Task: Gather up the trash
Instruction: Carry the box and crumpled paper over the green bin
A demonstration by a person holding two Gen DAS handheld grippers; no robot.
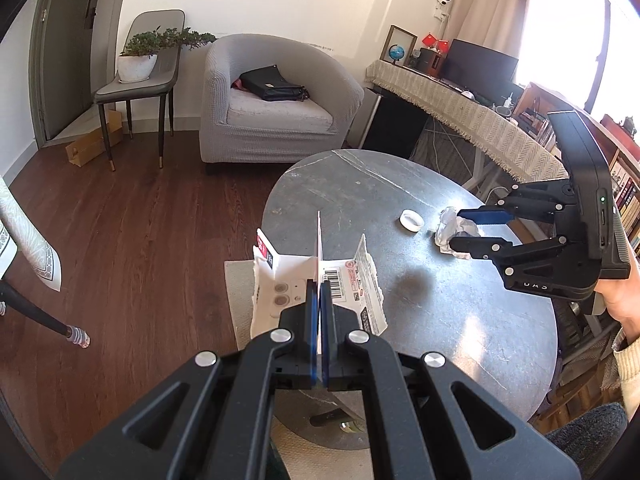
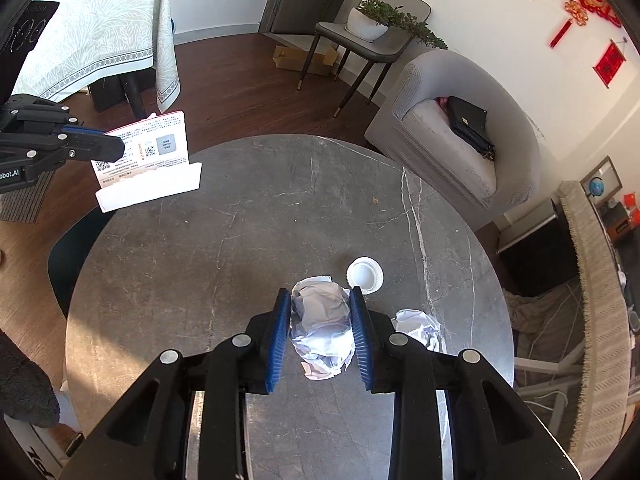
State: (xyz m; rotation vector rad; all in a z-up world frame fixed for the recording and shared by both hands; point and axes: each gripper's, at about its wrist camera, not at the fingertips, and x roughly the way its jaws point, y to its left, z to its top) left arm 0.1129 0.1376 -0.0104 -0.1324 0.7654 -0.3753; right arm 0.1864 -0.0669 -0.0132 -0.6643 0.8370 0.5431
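My left gripper [image 1: 319, 294] is shut on a flattened white carton [image 1: 288, 276] with a barcode and red print, held in the air past the left edge of the round grey marble table [image 1: 440, 320]. In the right wrist view the carton [image 2: 148, 164] hangs from the left gripper [image 2: 118, 146]. Both blue pads of my right gripper [image 2: 320, 320] press on a crumpled white paper ball [image 2: 320, 316] low over the table [image 2: 240, 240]. A second paper wad [image 2: 418, 326] and a white bottle cap [image 2: 365, 274] lie close by. From the left wrist, the right gripper [image 1: 458, 228] holds the paper [image 1: 446, 224] next to the cap [image 1: 412, 222].
Beyond the table stands a grey armchair [image 1: 276, 112] with a black bag on it, and a chair bearing a potted plant [image 1: 138, 60]. A cloth-covered desk [image 1: 460, 108] runs along the right. A draped table [image 2: 100, 28] stands to the left, with wooden floor between.
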